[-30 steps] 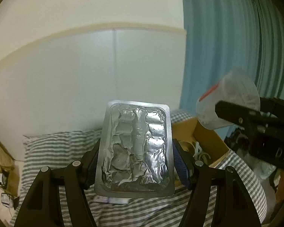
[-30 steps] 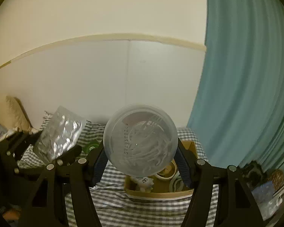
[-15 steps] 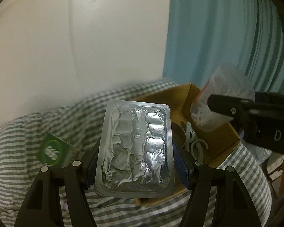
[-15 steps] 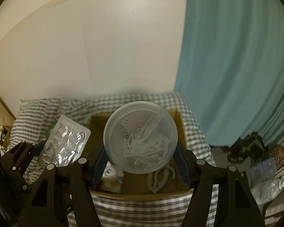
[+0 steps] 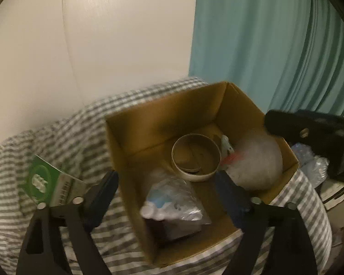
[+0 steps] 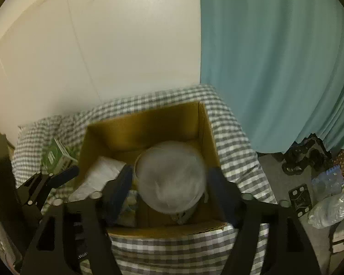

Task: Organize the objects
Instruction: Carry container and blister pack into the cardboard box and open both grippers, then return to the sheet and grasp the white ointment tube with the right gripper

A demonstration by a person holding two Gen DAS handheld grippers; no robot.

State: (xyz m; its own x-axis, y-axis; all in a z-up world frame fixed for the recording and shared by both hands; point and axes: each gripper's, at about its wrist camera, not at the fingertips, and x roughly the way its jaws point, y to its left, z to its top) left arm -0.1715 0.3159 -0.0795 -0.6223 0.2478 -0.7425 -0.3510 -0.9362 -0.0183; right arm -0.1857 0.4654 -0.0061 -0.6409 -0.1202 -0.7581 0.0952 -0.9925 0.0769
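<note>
Gingham-covered bed (image 6: pixel 236 142); cardboard box (image 6: pixel 146 123) resting on it; green carton (image 5: pixel 50 183) beside box

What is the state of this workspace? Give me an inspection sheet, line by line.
Surface: checked cloth, rumpled.
Job's things: cardboard box holds blister pack, blurred plastic container and tape ring.
Clutter: green packet beside the box; plastic bags on the floor.
Grippers: left gripper open, empty; right gripper looks open above the container.
Cables: nothing seen.
Surroundings: white wall, teal curtain.
</note>
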